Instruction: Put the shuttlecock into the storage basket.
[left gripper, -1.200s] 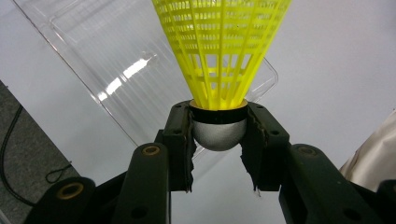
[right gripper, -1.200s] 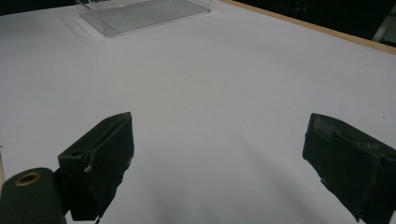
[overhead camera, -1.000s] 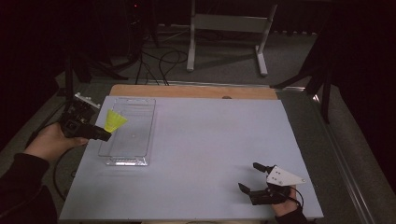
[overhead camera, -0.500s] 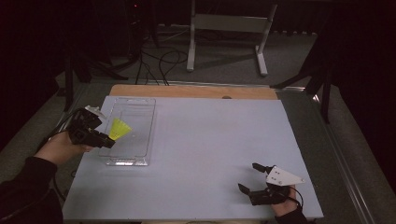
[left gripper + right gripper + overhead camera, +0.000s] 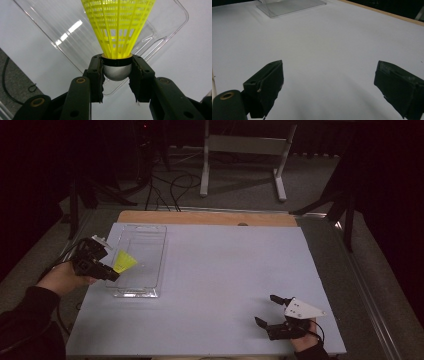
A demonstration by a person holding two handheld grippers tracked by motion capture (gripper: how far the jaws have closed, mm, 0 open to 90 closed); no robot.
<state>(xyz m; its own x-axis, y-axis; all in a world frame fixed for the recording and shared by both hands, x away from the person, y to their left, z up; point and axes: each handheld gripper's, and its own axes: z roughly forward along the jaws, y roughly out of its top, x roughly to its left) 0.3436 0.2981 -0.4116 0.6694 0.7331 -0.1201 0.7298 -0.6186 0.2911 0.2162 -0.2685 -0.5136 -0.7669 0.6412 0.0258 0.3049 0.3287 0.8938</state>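
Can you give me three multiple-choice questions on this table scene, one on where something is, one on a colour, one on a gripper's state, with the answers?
1. Where on the table does the clear tray sit?
A. left side
B. right side
C. centre

2. What colour is the shuttlecock skirt?
A. white
B. yellow
C. red

3. How is the right gripper?
A. shut on the shuttlecock
B. open, holding nothing
C. shut on the tray

Answers:
1 A, the high view shows the tray near the left edge.
2 B, the mesh skirt is bright yellow.
3 B, its fingers stand wide apart over bare table; the left gripper clamps the shuttlecock's base.
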